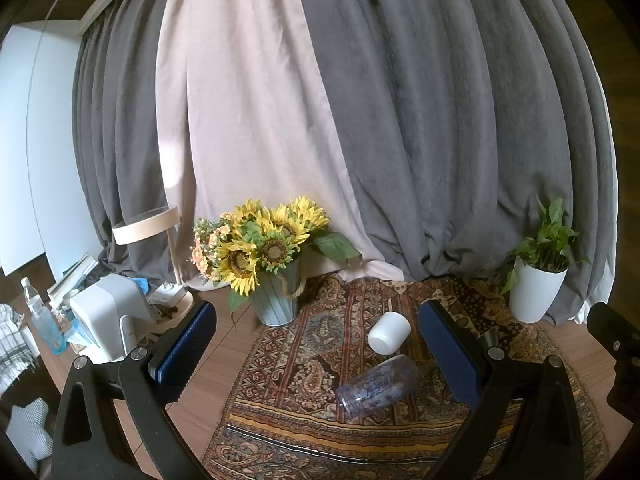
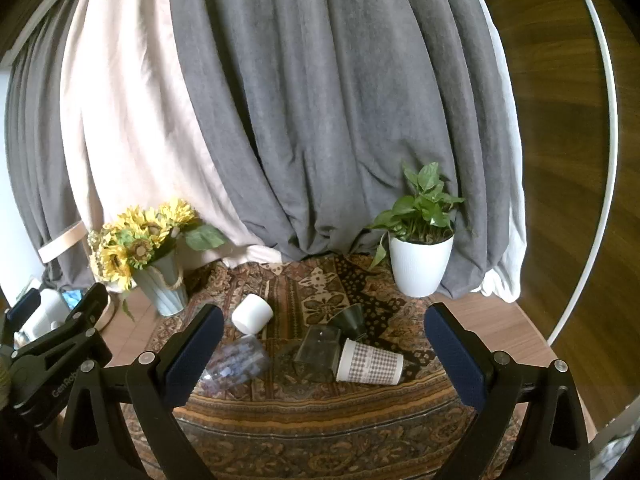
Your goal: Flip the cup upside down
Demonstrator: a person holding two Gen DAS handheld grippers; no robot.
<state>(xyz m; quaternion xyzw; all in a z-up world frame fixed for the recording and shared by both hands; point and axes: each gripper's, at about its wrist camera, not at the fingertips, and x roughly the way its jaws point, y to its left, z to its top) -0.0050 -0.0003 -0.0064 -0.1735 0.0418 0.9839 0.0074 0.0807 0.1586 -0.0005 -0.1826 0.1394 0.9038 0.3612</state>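
Observation:
Several cups lie on their sides on a patterned cloth (image 2: 320,412). A white cup (image 1: 389,333) (image 2: 252,313) lies at the back left. A clear cup with blue print (image 1: 378,386) (image 2: 236,362) lies in front of it. A clear glass (image 2: 319,350), a dark funnel-shaped cup (image 2: 352,320) and a checked paper cup (image 2: 370,362) lie to the right. My left gripper (image 1: 316,340) is open and empty, above the cloth with the white and clear cups between its fingers in view. My right gripper (image 2: 322,344) is open and empty, short of the cups.
A sunflower bouquet in a grey-green pot (image 1: 276,300) (image 2: 164,284) stands at the back left. A green plant in a white pot (image 1: 534,290) (image 2: 420,264) stands at the back right. Grey and beige curtains hang behind. A white appliance (image 1: 106,316) and bottles crowd the left.

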